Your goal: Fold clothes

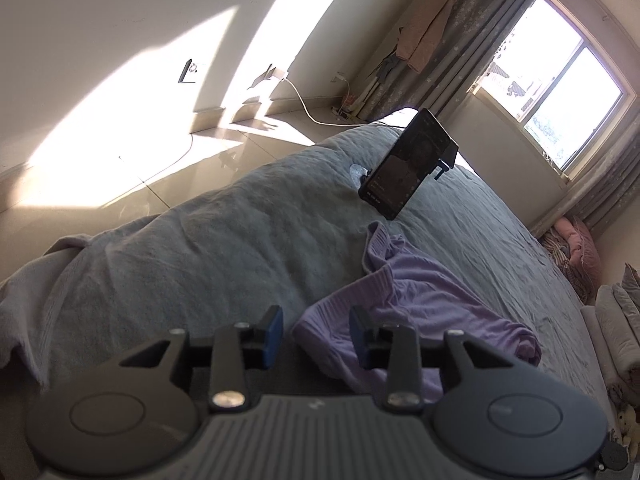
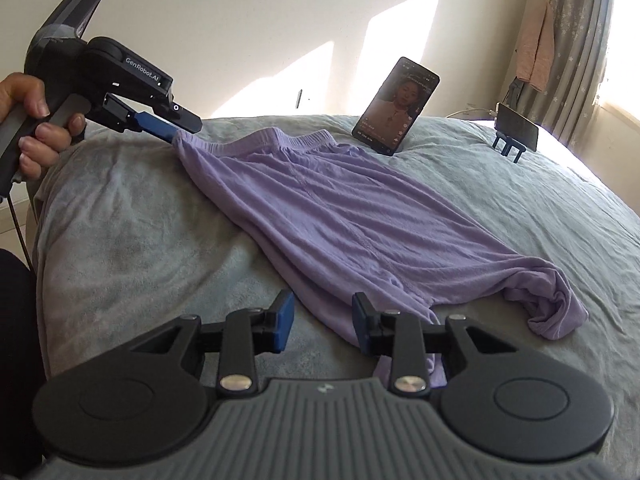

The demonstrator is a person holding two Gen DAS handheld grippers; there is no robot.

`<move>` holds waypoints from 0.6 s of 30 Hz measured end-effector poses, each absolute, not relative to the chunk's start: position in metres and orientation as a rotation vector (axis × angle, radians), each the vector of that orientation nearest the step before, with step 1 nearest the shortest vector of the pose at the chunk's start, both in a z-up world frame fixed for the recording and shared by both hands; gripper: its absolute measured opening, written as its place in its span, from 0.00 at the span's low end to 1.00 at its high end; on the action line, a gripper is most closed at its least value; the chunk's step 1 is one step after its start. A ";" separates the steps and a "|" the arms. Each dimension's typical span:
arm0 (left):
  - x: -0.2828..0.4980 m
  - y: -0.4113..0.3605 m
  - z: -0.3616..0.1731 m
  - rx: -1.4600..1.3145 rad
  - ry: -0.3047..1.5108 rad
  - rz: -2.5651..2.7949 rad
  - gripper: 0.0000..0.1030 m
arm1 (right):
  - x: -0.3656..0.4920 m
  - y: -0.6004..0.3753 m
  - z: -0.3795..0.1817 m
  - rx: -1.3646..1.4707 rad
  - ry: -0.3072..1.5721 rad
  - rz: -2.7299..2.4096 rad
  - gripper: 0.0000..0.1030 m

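Spread flat on the bed [image 2: 120, 208], lavender pants [image 2: 320, 216] unfolded yet; left claw [image 1: 316, 336] and right claw [image 2: 322, 326] both parted, pinching nothing.

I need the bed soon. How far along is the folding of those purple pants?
Done: the purple pants lie spread across the bed. In hand: nothing gripped; the left claw is at the waistband corner and the right claw stands open over the near edge. Left: every fold.

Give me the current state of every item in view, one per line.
Lilac knit garment: spread on the bed, unfolded, one end bunched.
Grey bedspread: wrinkled.
Black smartphone: propped upright, screen lit.
Left tool: open, nothing gripped.
Right tool: open, garment edge between its pads.
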State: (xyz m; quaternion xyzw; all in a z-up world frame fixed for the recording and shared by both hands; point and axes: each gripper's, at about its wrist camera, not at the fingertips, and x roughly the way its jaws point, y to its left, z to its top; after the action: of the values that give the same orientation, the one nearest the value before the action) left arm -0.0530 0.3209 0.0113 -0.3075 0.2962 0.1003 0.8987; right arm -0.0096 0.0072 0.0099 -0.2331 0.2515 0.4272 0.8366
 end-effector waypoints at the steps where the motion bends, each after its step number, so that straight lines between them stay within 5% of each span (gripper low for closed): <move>1: -0.053 0.320 0.011 -0.635 0.617 0.202 0.35 | -0.009 0.011 0.006 -0.507 0.538 0.908 0.32; 6: -0.046 0.315 0.003 -0.630 0.641 0.190 0.27 | -0.001 0.026 -0.012 -0.552 0.550 0.894 0.25; 10: -0.041 0.312 -0.003 -0.635 0.642 0.210 0.12 | 0.001 0.028 -0.016 -0.553 0.554 0.883 0.01; 18: -0.059 0.310 0.018 -0.615 0.606 0.162 0.08 | -0.023 -0.006 0.026 -0.401 0.577 0.955 0.00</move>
State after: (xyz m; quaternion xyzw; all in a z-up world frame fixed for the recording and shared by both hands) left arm -0.0588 0.3096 0.0178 -0.2975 0.2932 0.0784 0.9052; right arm -0.0228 -0.0057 0.0260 -0.1889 0.2720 0.4500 0.8293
